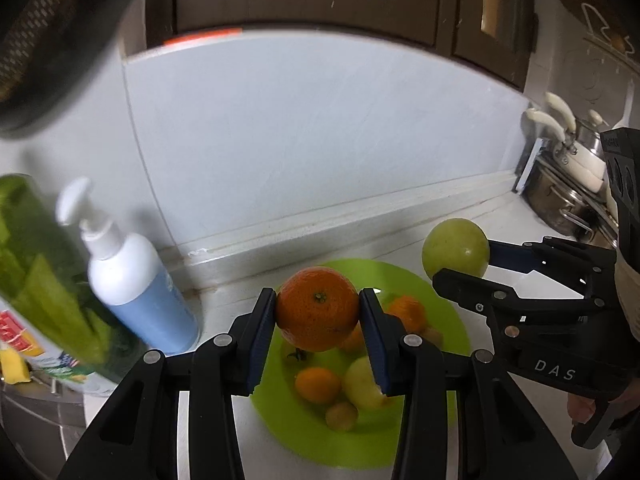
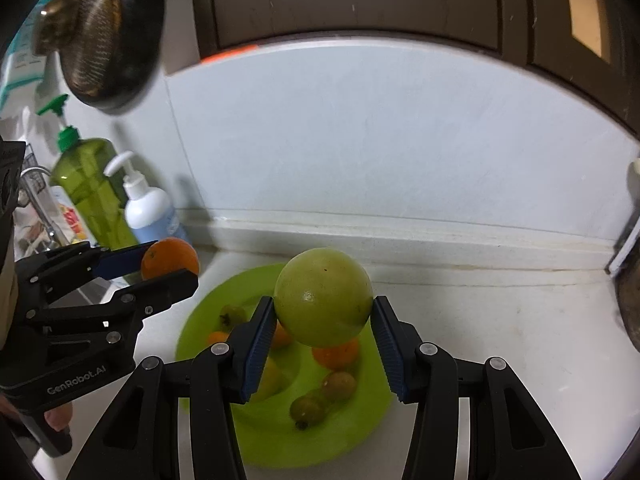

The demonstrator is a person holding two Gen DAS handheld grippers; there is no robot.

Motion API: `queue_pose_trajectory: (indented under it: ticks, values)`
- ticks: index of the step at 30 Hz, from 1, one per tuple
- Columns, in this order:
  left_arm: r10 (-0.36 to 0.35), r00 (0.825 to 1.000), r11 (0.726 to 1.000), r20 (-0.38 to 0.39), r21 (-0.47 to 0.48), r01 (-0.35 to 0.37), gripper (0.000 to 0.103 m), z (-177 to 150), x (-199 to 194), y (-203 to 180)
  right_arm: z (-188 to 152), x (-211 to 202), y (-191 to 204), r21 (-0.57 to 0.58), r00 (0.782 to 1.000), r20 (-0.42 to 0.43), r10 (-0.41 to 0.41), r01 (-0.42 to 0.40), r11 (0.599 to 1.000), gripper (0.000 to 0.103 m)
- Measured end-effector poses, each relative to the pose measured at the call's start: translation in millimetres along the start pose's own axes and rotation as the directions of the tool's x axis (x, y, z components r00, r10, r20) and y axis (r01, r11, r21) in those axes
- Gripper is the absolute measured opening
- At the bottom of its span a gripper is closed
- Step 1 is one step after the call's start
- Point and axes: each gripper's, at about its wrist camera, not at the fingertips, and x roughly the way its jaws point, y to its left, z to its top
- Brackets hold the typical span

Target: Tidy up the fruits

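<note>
My left gripper (image 1: pixel 318 312) is shut on an orange (image 1: pixel 318 308) and holds it above a lime-green plate (image 1: pixel 448 300). My right gripper (image 2: pixel 323 312) is shut on a green apple (image 2: pixel 323 296) and holds it above the same plate (image 2: pixel 360 432). Several small oranges and yellow-green fruits lie on the plate. In the left wrist view the right gripper (image 1: pixel 460 264) with the apple (image 1: pixel 456 249) is to the right. In the right wrist view the left gripper (image 2: pixel 168 264) with the orange (image 2: pixel 170 258) is to the left.
A white-and-blue pump bottle (image 1: pixel 136 276) and a green soap bottle (image 2: pixel 90 188) stand at the left by the white wall. Pots (image 1: pixel 560 196) sit at the far right. A dark pan (image 2: pixel 104 32) hangs upper left. The plate rests on a white counter (image 2: pixel 500 320).
</note>
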Motion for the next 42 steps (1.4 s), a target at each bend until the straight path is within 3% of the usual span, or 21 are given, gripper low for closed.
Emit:
queue_pose_trajectory:
  ticks: [11, 25, 34, 42]
  values:
    - [-0.016, 0.995, 1.0, -0.102, 0.014, 0.018, 0.042, 0, 63, 14, 3, 65, -12, 0.017, 0.995, -0.104, 0.006, -0.004, 1.0, 0.05]
    - [-0.024, 0.986, 1.0, -0.166, 0.004, 0.025, 0.042, -4, 96, 19, -4, 98, -7, 0.014, 0.986, -0.165, 0.036, -0.034, 0.999, 0.05]
    - [-0.013, 0.99, 1.0, -0.141, -0.024, 0.01, 0.056, -5, 87, 22, -2, 85, -8, 0.0, 0.99, -0.132, 0.047, -0.048, 0.999, 0.05]
    - [0.057, 0.995, 0.998, -0.083, 0.0, -0.058, 0.062, -14, 41, 18, -10, 46, -8, 0.016, 0.996, -0.086, 0.007, -0.005, 1.0, 0.054]
